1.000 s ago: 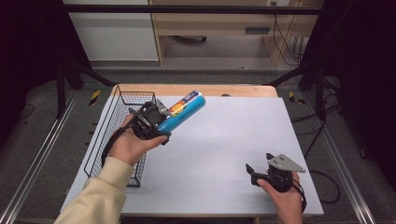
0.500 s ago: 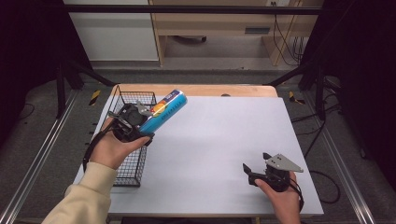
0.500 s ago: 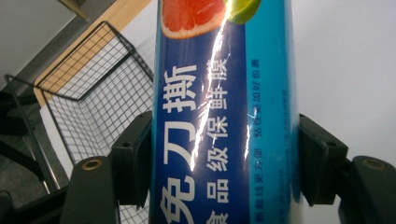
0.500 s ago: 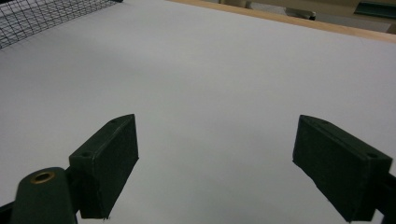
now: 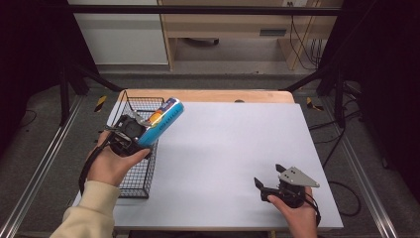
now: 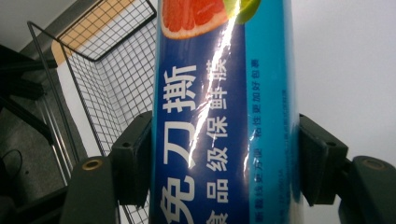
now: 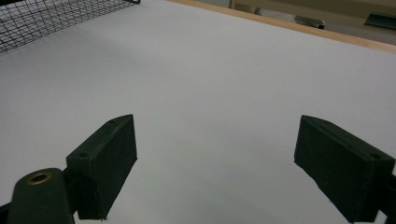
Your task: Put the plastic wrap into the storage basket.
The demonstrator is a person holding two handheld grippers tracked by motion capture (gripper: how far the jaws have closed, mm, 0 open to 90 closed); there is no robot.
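A blue roll of cling film point(image 5: 162, 120) with a grapefruit picture and white lettering is clamped in my left gripper point(image 5: 141, 130), raised over the right edge of the black wire basket point(image 5: 130, 174). In the left gripper view both pads press on the roll point(image 6: 219, 107), and the basket point(image 6: 100, 79) lies behind it at the left. My right gripper point(image 5: 267, 179) rests near the table's front right, its jaws wide apart. In the right gripper view the right gripper point(image 7: 215, 172) has only bare white tabletop between its jaws.
The white tabletop point(image 5: 233, 148) has a wooden strip point(image 5: 223, 95) along its far edge. A corner of the wire basket point(image 7: 51, 16) lies far off in the right gripper view. Dark frame legs and grey floor surround the table.
My left hand has carried the roll leftward, from over the white tabletop to above the basket's right edge. The right hand has stayed where it was.
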